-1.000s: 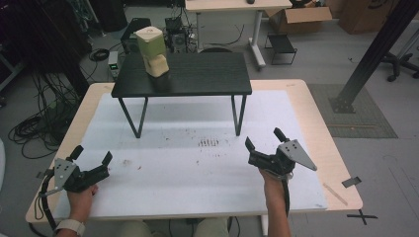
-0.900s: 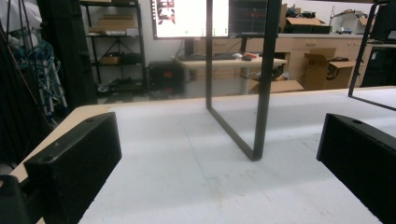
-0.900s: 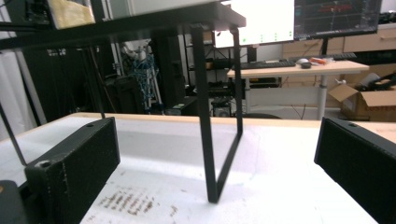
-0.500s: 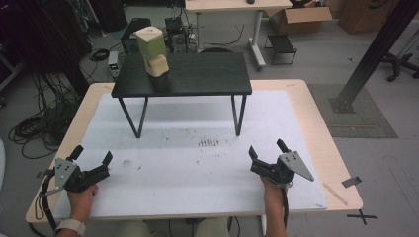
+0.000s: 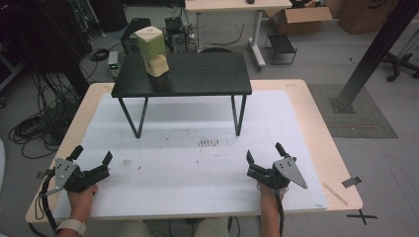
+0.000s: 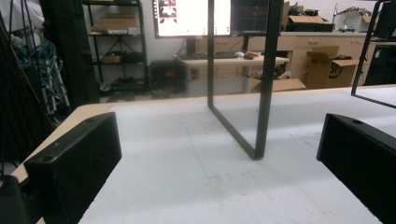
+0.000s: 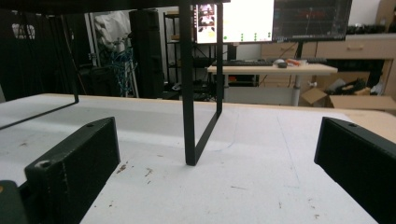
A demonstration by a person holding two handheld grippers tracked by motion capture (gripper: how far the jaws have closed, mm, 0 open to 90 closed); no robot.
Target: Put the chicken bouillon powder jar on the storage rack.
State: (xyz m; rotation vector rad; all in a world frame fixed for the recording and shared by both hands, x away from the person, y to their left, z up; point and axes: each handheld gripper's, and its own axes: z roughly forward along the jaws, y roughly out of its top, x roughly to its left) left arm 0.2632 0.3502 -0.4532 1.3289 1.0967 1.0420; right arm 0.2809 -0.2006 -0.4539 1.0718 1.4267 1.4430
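the left gripper [image 5: 91, 157] rests low at the near left corner of the worktop [image 5: 306, 111], jaws spread wide and holding nothing, with the person's left hand [image 5: 81, 195] behind it; the right gripper [image 5: 264, 155] sits at the near right, likewise released and empty, its grey three-cornered plate on top. a small black table [image 5: 197, 74] stands on the far half of the worktop, well apart from both grippers and between them in line, and on its left end stands a pale yellow-green blocky object [image 5: 154, 52], upright, an upper block on a narrower cream base; what it is i cannot tell. in the left gripper view the black jaws frame one hairpin leg of the table [image 6: 261, 93] standing on the white mat [image 6: 187, 158]; in the right gripper view the other leg [image 7: 189, 93] stands just ahead between the open jaws. the white mat [image 5: 207, 148] covers most of the light wood worktop and bears brown specks and a dark smudge [image 5: 208, 143] near its middle. around it lie a grey floor, coiled cables [image 5: 34, 128] at left, cardboard boxes [image 5: 301, 15] at the back, and a lit monitor [image 7: 233, 18] over a desk.
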